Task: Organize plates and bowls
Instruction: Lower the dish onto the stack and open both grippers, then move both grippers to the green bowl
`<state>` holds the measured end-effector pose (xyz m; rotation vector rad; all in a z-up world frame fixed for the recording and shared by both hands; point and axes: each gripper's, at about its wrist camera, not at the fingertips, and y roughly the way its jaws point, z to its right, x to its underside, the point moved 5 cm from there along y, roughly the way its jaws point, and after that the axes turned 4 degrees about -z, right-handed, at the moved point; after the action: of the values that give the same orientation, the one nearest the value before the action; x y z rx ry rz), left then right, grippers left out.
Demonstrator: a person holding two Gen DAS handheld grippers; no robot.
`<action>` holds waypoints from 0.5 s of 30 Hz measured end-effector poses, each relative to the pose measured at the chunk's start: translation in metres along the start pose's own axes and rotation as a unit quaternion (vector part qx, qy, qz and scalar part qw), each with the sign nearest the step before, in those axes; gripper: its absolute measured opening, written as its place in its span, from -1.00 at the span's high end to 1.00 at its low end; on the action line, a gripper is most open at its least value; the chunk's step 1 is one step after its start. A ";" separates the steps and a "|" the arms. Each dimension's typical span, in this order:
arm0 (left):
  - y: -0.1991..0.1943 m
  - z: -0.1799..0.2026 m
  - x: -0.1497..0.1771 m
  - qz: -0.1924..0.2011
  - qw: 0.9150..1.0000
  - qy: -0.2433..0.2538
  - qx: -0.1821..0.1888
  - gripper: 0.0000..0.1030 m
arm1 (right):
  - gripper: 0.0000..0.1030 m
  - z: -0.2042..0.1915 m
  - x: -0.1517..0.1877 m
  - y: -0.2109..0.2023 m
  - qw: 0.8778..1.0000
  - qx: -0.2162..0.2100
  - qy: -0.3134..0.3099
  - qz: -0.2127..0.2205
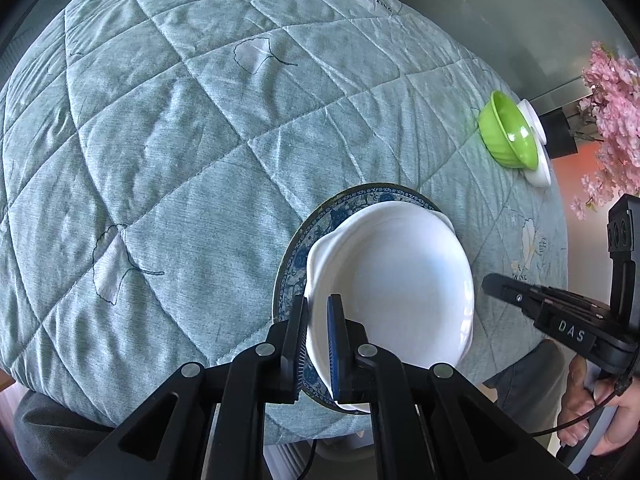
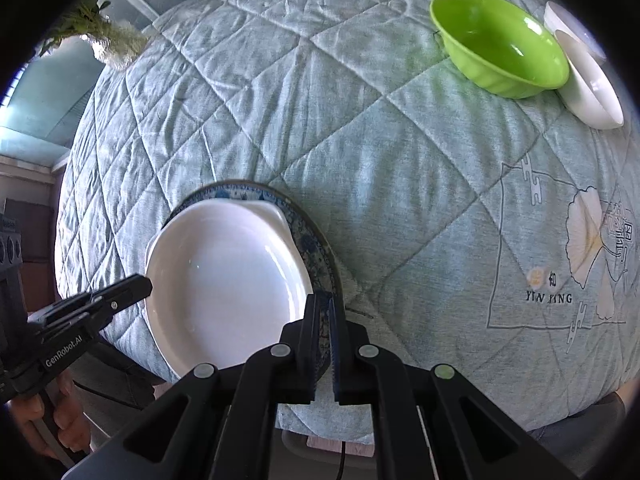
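White ceramic dish (image 1: pixel 394 280), shallow with small lug handles, sits on top of a blue-patterned plate (image 1: pixel 296 248) at the near edge of the table; the plate shows only as a rim around the dish's left and far sides. Left gripper (image 1: pixel 318 338) has its jaws pinching the dish's near-left rim, one finger outside the wall, the blue-padded one inside. Right gripper (image 2: pixel 324 344), in its own wrist view, has jaws pressed nearly together at the right rim of the blue-patterned plate; the edge seems to be caught between the pads, though the fingers hide the contact, so I cannot be sure. From the left wrist view the right gripper's tip lies just beside the dish's right side, and part of a hand (image 1: pixel 592 408) shows on its handle at lower right. Quilted pale-green tablecloth (image 1: pixel 180 140) with ginkgo-leaf prints and lettering covers the table. Far right on the cloth: green bowl (image 2: pixel 500 40), upright, with two small white bowls (image 2: pixel 592 88) just beside it on its right, touching or nearly so. Far left corner: glass vase (image 2: pixel 116 48) holding greenery. Pink blossoms (image 1: pixel 612 120) stand beyond the table's right edge.
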<state>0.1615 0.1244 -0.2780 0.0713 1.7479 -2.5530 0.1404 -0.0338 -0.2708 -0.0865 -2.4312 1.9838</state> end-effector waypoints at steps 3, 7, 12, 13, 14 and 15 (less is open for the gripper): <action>-0.013 0.000 0.000 0.022 0.999 0.001 -0.036 0.63 | 0.00 0.003 -0.002 -0.010 1.000 0.012 -0.006 0.026; -0.050 0.007 -0.001 0.094 0.991 0.010 -0.089 -0.61 | -0.89 0.018 0.002 -0.039 0.995 0.041 0.002 0.095; -0.085 0.036 0.008 0.144 0.979 0.060 -0.131 -0.77 | -0.90 0.032 0.014 -0.066 0.992 0.052 -0.014 0.117; -0.088 0.042 0.012 0.146 0.979 0.071 -0.126 -0.56 | -0.89 0.035 0.018 -0.072 0.991 0.053 -0.015 0.123; -0.090 0.046 0.015 0.146 0.979 0.076 -0.117 -0.28 | -0.75 0.039 0.022 -0.078 0.990 0.051 -0.015 0.127; -0.091 0.050 0.019 0.139 0.982 0.077 -0.101 0.51 | -0.38 0.041 0.025 -0.082 0.990 0.050 -0.013 0.133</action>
<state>0.1362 0.1100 -0.1765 0.4812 1.8862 -2.2158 0.1102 -0.0896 -0.1993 -0.4068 -2.4417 2.2178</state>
